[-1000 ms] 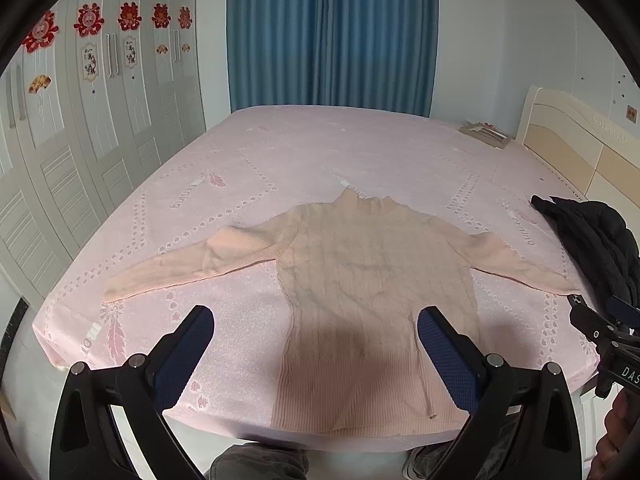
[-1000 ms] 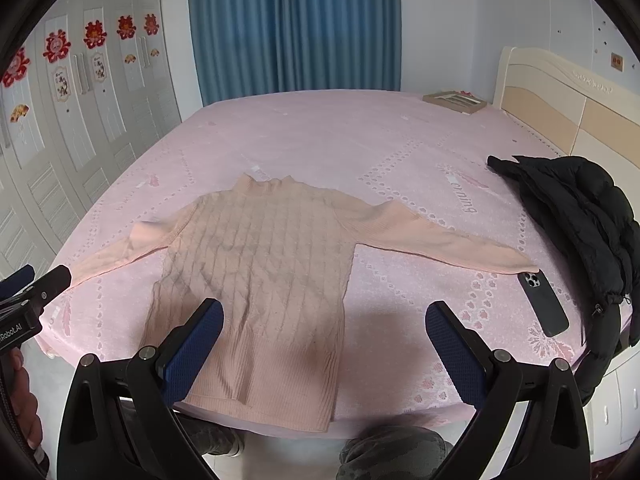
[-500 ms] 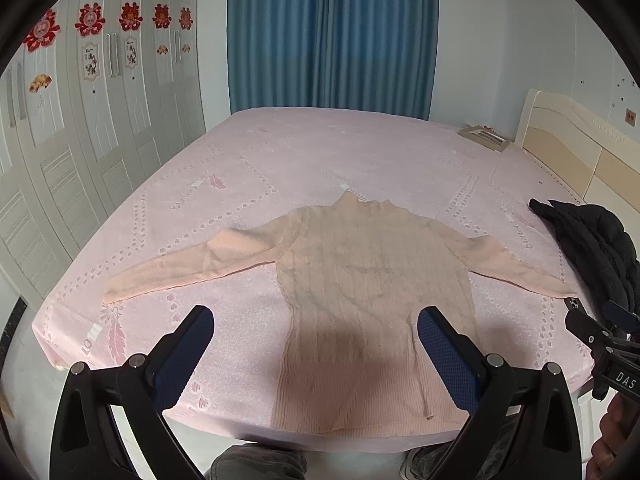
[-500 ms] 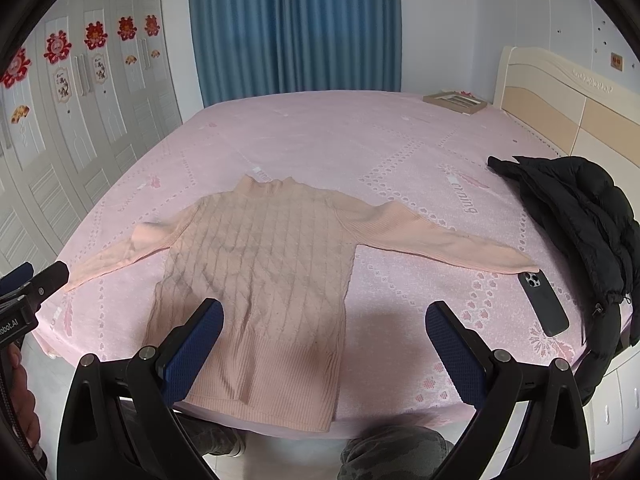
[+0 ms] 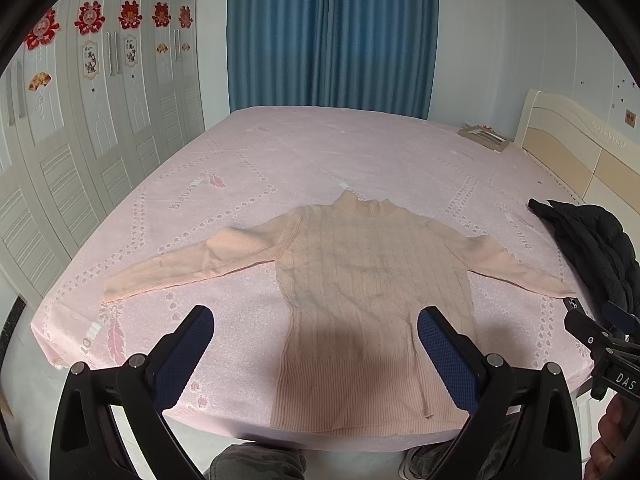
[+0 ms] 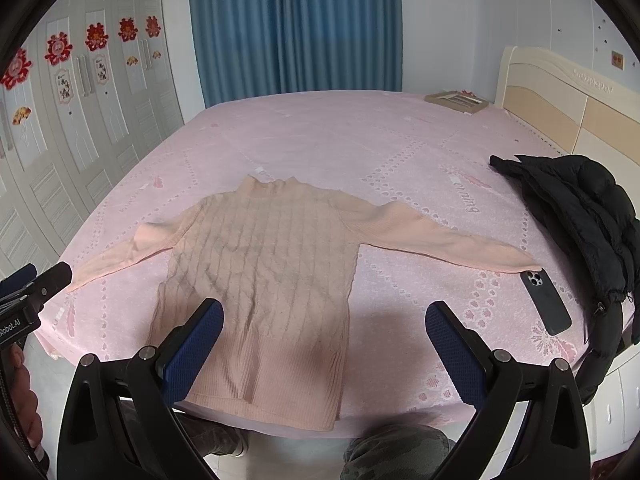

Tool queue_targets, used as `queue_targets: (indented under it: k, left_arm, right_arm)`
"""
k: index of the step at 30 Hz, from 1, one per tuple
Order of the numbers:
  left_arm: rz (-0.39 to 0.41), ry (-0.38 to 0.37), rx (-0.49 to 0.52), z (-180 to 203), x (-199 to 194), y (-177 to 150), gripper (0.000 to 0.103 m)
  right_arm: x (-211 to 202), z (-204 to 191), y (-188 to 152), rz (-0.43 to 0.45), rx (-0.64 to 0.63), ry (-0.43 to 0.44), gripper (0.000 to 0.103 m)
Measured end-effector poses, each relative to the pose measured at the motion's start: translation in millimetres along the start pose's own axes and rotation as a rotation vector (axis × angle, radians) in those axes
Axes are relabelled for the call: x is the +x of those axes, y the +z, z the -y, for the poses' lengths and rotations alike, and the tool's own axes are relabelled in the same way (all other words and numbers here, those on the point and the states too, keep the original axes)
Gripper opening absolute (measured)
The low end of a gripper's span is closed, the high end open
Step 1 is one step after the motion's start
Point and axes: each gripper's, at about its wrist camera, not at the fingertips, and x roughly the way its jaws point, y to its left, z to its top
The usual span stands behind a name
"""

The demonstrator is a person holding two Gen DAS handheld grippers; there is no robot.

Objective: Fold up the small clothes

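A peach knitted sweater (image 5: 372,280) lies flat and face up on the pink bed (image 5: 280,168), both sleeves spread sideways, hem at the near edge. It also shows in the right wrist view (image 6: 264,264). My left gripper (image 5: 316,320) is open and empty, held above the hem's left part. My right gripper (image 6: 324,316) is open and empty, above the hem's right side. Each gripper shows at the edge of the other's view: the right gripper (image 5: 600,340) and the left gripper (image 6: 28,292).
A black puffer jacket (image 6: 580,216) lies on the bed's right side. A dark phone (image 6: 546,300) lies by the right sleeve cuff. A flat box (image 6: 456,101) sits at the far right by the headboard (image 6: 568,108). White wardrobes (image 5: 80,140) stand on the left.
Both grippers have drifted slightly back and up; the sweater sits a little lower in both views. The sweater has not moved on the bed.
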Motion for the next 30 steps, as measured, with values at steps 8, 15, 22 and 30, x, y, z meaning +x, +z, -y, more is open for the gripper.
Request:
queue_targets:
  k: [8, 15, 22, 30]
  left_arm:
    - [-0.002, -0.003, -0.004, -0.2, 0.7, -0.2, 0.102]
    - [-0.003, -0.004, -0.004, -0.8, 1.4, -0.6, 0.102]
    - [-0.002, -0.007, -0.009, -1.9, 4.0, -2.6, 0.102]
    - [-0.003, -0.010, -0.006, -2.7, 5.4, -3.5, 0.102]
  right_arm:
    - [-0.7, -1.5, -4.4, -0.003, 0.005, 0.006, 0.100]
    - [-1.1, -1.0, -5.8, -0.002, 0.004, 0.007, 0.100]
    - [-2.0, -2.6, -5.2, 0.001, 0.004, 0.008, 0.100]
    - [-2.6, -4.9, -3.7, 0.005, -0.001, 0.006, 0.100]
